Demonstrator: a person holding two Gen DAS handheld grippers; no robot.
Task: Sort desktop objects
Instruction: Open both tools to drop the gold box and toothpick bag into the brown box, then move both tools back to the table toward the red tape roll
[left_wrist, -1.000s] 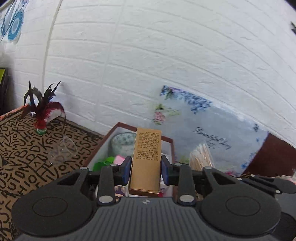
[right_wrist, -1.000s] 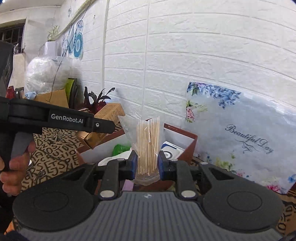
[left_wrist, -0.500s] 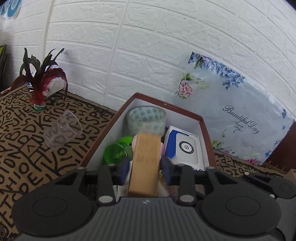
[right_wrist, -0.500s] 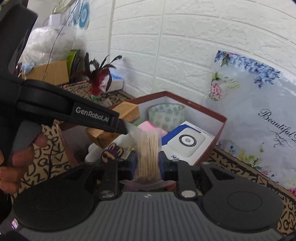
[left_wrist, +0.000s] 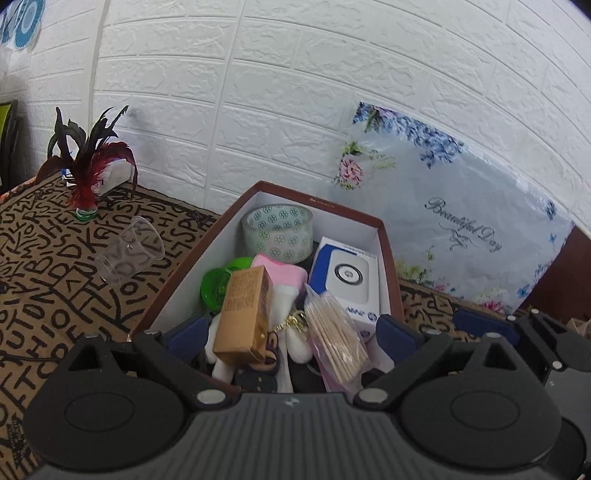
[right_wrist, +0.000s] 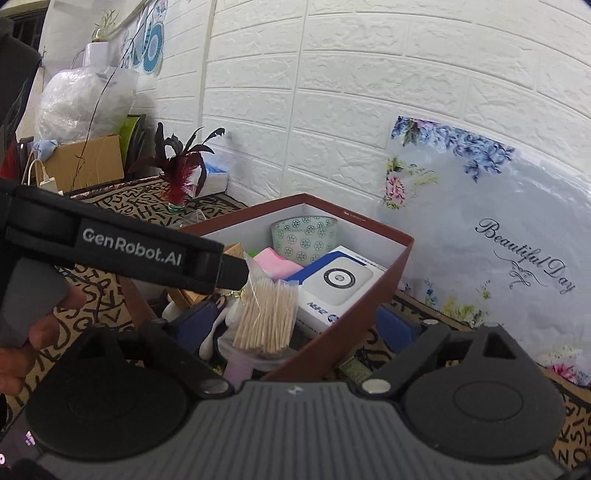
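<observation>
A brown-rimmed box (left_wrist: 364, 218) with white inner walls holds a tape roll (left_wrist: 277, 232), a blue-white carton (left_wrist: 347, 280), green and pink items. My left gripper (left_wrist: 290, 332) is open above its near end; the gold carton (left_wrist: 245, 314) lies loose in the box between the wide jaws. The bag of toothpicks (left_wrist: 338, 341) lies beside it. In the right wrist view my right gripper (right_wrist: 295, 325) is open over the box (right_wrist: 369, 299), and the toothpick bag (right_wrist: 267, 317) rests inside, free of the blue pads.
A clear plastic cup (left_wrist: 129, 251) lies tipped on the letter-print tablecloth left of the box. A red feather shuttlecock (left_wrist: 88, 166) stands near the wall. A floral bag (left_wrist: 461, 229) leans on the wall behind. The left gripper's handle (right_wrist: 122, 251) crosses the right view.
Both grippers tilted down over the box and opened. The gold carton and the toothpick bag left the jaws and now lie in the box.
</observation>
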